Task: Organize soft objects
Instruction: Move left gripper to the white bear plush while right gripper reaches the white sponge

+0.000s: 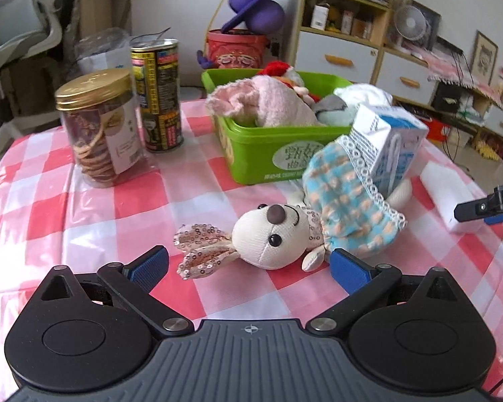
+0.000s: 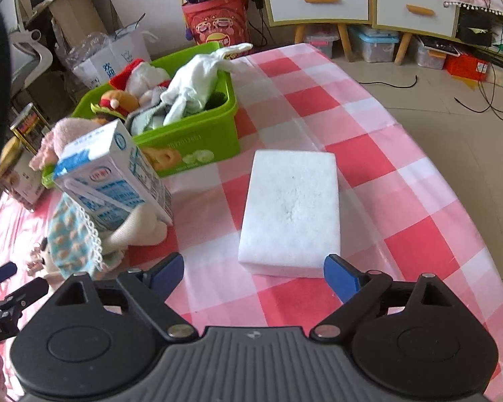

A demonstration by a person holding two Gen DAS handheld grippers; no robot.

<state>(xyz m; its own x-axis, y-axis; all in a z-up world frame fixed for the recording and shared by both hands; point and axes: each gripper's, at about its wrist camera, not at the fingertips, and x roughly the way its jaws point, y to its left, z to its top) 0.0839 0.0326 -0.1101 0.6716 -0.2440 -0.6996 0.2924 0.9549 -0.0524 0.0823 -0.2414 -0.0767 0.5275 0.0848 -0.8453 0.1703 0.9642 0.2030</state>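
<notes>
A cream plush mouse (image 1: 273,234) with sequin ears and a blue patterned dress lies on the checked tablecloth, just in front of my open left gripper (image 1: 249,268). A milk carton (image 1: 390,144) leans on the mouse's body; both also show in the right wrist view, the carton (image 2: 112,181) and the mouse (image 2: 80,238). A white foam sponge block (image 2: 290,211) lies right before my open, empty right gripper (image 2: 253,276). A green bin (image 1: 275,154) behind holds a pink plush, a white cloth and other soft toys; it shows in the right wrist view too (image 2: 191,134).
A cookie jar (image 1: 99,127) with a gold lid and a tall tin can (image 1: 159,95) stand at the left of the table. The right gripper's finger (image 1: 483,207) shows at the right edge. Shelves, drawers and clutter stand beyond the table.
</notes>
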